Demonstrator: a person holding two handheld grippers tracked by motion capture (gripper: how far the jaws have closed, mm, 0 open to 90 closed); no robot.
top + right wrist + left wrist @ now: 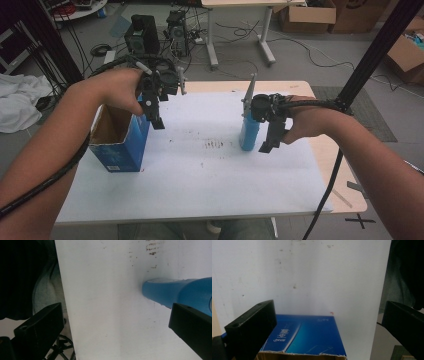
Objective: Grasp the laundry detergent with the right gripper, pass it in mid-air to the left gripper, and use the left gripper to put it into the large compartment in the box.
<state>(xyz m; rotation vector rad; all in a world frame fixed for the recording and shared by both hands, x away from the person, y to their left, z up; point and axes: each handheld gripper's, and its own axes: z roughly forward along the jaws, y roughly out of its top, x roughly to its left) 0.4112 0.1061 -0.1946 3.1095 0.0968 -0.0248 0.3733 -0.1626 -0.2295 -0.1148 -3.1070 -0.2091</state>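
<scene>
Little looks done: the blue bottle (248,134) stands upright mid-bench, ungrasped, just beside the spread right hand-held gripper (270,140), while the left hand-held gripper (156,120), also spread and empty, hangs over the open blue carton (121,150).

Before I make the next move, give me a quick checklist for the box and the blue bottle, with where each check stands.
1. Left gripper open: ok, its fingers stand wide apart in the left gripper view.
2. Right gripper open: ok, nothing held.
3. Blue box upright with its top open: ok.
4. Blue bottle standing upright on the white table: ok.
5. Bottle between the right gripper's fingers: not ok, it sits beside one finger.
6. Box empty inside: cannot tell.
</scene>
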